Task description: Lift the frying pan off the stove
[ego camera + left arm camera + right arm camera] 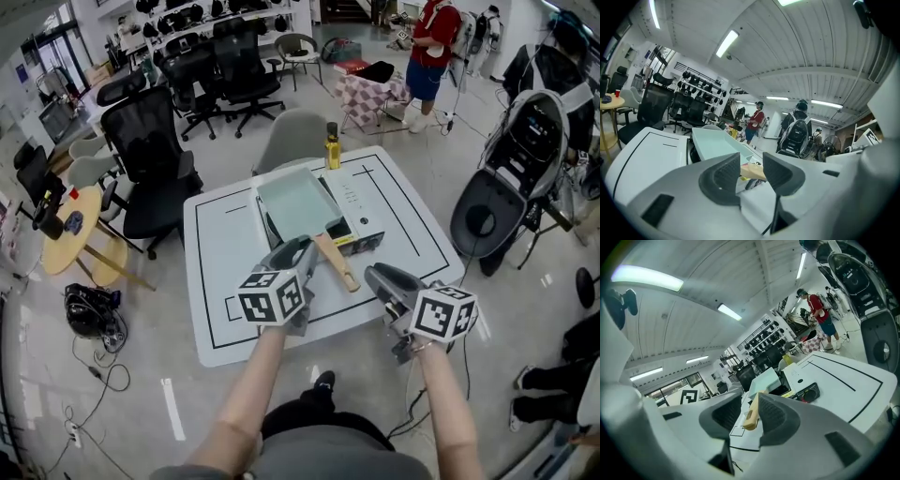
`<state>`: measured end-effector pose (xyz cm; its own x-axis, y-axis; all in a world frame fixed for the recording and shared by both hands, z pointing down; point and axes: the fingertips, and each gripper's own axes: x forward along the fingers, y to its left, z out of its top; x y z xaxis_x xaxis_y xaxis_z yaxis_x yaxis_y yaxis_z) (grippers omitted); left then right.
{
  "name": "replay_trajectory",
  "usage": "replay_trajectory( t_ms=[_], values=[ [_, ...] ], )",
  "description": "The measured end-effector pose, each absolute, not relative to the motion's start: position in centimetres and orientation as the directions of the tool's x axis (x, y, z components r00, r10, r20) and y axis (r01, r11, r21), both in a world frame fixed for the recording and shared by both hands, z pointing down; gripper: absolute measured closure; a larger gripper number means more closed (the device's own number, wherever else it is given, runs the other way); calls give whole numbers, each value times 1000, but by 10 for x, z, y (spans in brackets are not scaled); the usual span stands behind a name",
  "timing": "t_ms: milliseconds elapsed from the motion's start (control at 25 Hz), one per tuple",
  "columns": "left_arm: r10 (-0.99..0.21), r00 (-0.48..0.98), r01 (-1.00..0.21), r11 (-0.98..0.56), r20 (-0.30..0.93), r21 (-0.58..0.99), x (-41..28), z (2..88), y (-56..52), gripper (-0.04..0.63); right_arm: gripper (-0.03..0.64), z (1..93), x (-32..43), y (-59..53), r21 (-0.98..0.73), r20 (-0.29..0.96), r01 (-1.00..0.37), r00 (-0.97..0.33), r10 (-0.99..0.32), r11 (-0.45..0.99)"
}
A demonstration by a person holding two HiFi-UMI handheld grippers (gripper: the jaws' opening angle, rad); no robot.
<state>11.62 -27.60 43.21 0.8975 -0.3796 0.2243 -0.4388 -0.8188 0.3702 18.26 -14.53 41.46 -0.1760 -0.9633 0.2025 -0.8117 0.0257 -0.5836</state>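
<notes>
Pan handle [337, 264] lies between left gripper [302, 255] and right gripper [381, 279] (jaws apart)

Overhead view, two low; shared pan [295, 199]

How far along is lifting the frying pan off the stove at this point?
Done: nothing yet; the frying pan sits on the stove. In hand: the left gripper, jaws apart, is lined up near the wooden handle without gripping it; the right gripper is open and empty, further back. Left: close on the handle and lift the pan clear.
</notes>
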Motion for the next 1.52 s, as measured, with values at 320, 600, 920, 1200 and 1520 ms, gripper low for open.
replay_trajectory(
  t_ms=[320,600,920,1200,1520],
  values=[
    [-389,887,-460,-792,250,401,130,443,-295,451,471,424,187,-182,-665,193,-739,-311,-931,109],
    [-472,835,-551,-697,284,460,125,449,-300,442,458,431,184,-197,-742,179,-636,-494,-851,213],
    [-503,804,-586,-574,317,572,128,458,-294,399,416,445,171,-209,-834,142,-477,-671,-728,277],
    [-491,816,-542,-468,305,697,139,464,-292,383,370,449,166,-217,-876,80,-359,-767,-637,322],
    [-477,829,-484,-352,291,801,148,478,-296,374,351,455,158,-222,-878,74,-320,-827,-557,357]
  ],
)
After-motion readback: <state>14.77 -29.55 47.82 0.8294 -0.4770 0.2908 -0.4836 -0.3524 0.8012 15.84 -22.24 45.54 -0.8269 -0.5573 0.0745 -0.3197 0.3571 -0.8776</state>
